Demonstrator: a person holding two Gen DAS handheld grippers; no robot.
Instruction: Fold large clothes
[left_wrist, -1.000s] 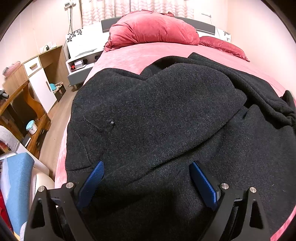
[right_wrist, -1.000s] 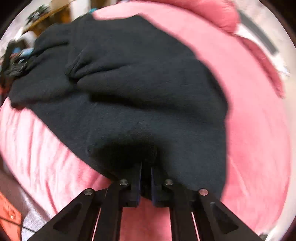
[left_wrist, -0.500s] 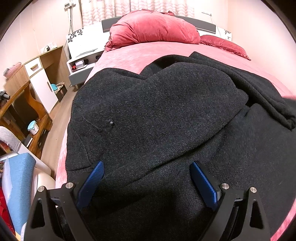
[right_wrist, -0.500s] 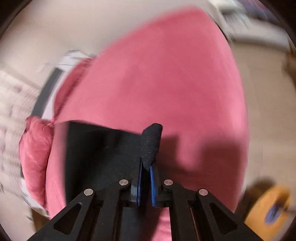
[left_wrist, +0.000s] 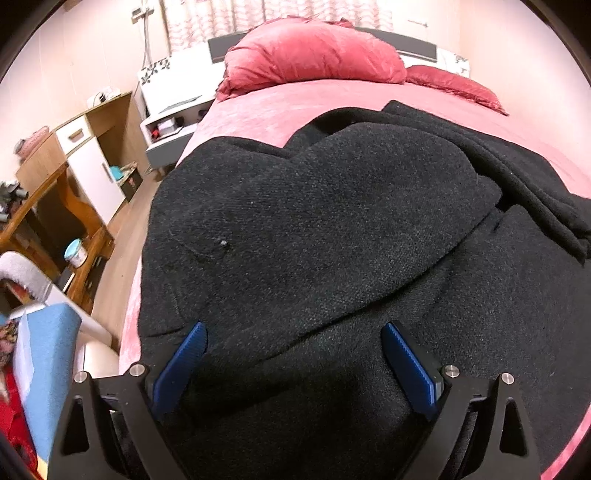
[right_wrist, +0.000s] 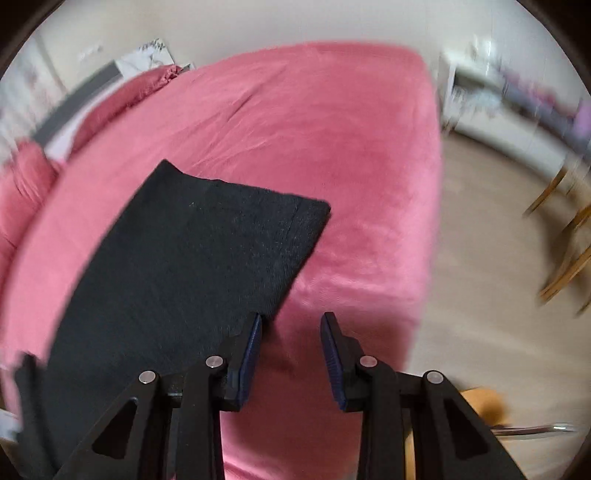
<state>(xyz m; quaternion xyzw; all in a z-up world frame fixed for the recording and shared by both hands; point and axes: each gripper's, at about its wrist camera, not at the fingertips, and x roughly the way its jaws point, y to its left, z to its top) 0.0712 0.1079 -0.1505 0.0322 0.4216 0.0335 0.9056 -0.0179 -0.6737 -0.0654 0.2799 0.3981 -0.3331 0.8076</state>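
A large black wool coat (left_wrist: 332, 240) lies spread over the pink bed (left_wrist: 288, 99), with folds bunched at its right side. My left gripper (left_wrist: 293, 343) is open, low over the coat's near part, holding nothing. In the right wrist view a flat black piece of the coat (right_wrist: 192, 258), with a square end, lies stretched on the pink bed (right_wrist: 332, 147). My right gripper (right_wrist: 291, 328) is open and empty, just right of that piece's near edge; its left finger (right_wrist: 251, 347) touches or nearly touches the cloth.
Red pillows (left_wrist: 314, 55) lie at the headboard. A white nightstand (left_wrist: 173, 122), wooden cabinet (left_wrist: 92, 147) and desk (left_wrist: 44, 221) stand left of the bed. A blue-covered seat (left_wrist: 44, 362) is near left. In the right wrist view, floor (right_wrist: 480, 277), chair legs (right_wrist: 561, 236) and a white unit (right_wrist: 498, 110) lie beyond the bed's corner.
My right gripper swung away from the coat's body, drew the black piece out flat on the bed, then opened and let it go. My left gripper stayed open and almost still.
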